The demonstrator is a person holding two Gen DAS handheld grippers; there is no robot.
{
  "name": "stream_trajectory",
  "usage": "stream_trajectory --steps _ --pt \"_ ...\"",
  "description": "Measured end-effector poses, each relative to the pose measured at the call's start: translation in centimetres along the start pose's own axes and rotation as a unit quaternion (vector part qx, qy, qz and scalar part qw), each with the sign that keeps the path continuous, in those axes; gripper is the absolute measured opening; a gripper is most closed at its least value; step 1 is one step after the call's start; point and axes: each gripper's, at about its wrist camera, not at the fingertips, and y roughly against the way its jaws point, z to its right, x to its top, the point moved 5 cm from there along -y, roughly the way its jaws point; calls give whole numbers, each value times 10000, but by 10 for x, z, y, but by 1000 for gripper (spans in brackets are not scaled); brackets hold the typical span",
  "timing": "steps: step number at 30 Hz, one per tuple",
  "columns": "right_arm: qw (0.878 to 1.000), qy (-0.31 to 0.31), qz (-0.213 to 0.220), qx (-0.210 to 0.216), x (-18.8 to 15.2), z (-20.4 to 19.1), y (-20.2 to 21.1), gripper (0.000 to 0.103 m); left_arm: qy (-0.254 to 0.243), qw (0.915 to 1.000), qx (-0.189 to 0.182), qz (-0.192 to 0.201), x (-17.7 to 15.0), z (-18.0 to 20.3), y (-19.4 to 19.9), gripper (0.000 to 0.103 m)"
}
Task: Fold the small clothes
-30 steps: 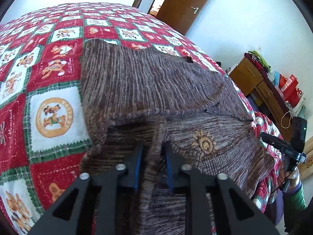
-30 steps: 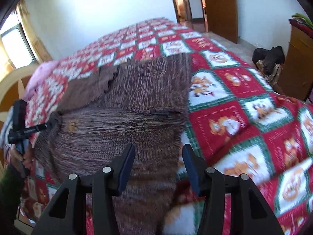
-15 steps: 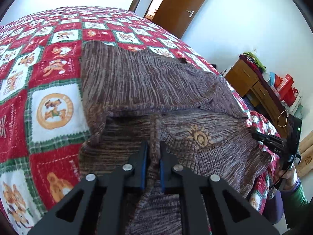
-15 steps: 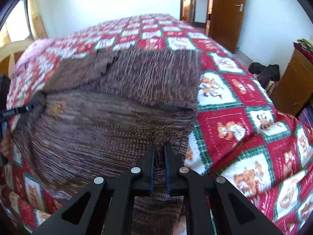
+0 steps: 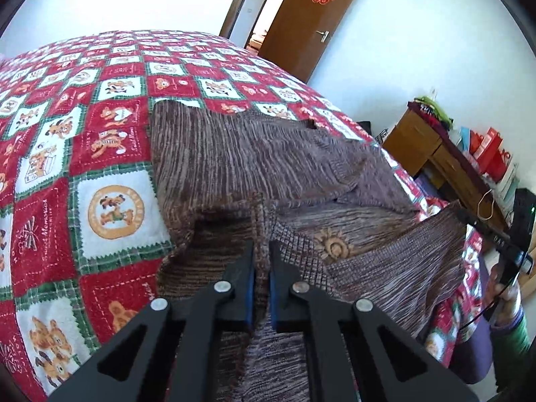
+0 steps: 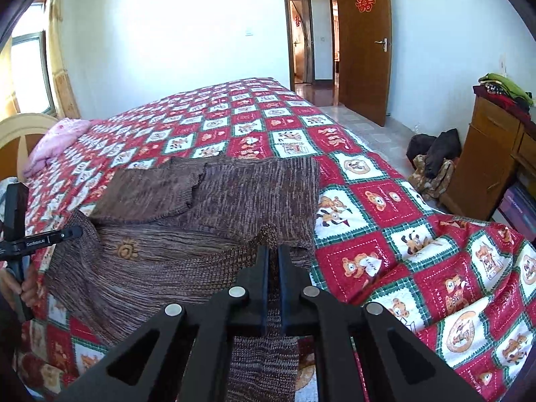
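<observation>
Ribbed brown knit sweater (image 5: 234, 154) hem pinched by left gripper (image 5: 262, 251) and right gripper (image 6: 273, 254).

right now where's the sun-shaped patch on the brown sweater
In the left wrist view the sun patch sits on the brown sweater, just right of the left gripper; the bedspread lies left.

One brown striped knitted sweater (image 6: 207, 214) lies on one red, white and green checked bear-print bedspread (image 6: 395, 234). Two black two-finger grippers are in view, the left gripper (image 5: 262, 251) and the right gripper (image 6: 273, 254) (each pinching a fold of the knit). One pink pillow (image 6: 57, 140) rests near the headboard. One brown wooden door (image 6: 365, 43) stands open, and one wooden cabinet (image 6: 489, 157) stands by the wall.
</observation>
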Motion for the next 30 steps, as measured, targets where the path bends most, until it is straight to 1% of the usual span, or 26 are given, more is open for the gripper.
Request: stream_trajectory --steps 1,3,6,8,13,15,20,23,30 --pt "10000 -47 -18 7 -1 1 -1 5 -34 9999 92 -23 -1 -1 -2 7" --pt "9999 -123 -36 -2 -4 4 -3 4 36 9999 128 -45 -2 -4 -3 6" --pt "9998 -168 -45 -18 -4 8 -2 4 188 9997 59 148 4 -4 10 6" --pt "10000 -93 -15 -29 0 7 2 4 202 9994 0 290 11 -1 23 6" --pt "9996 -17 264 -86 15 4 18 4 117 9982 50 586 27 8 45 6" --pt "9991 29 379 -172 21 3 22 4 179 9973 110 699 34 7 50 6" --pt "9975 349 494 -370 41 -3 19 4 511 9949 308 817 50 -6 45 6" --pt "9965 454 559 -427 56 -5 13 4 752 9931 390 816 59 -16 38 6" --pt "9952 622 561 -500 88 -7 -15 4 1030 9898 643 742 83 -37 21 6"
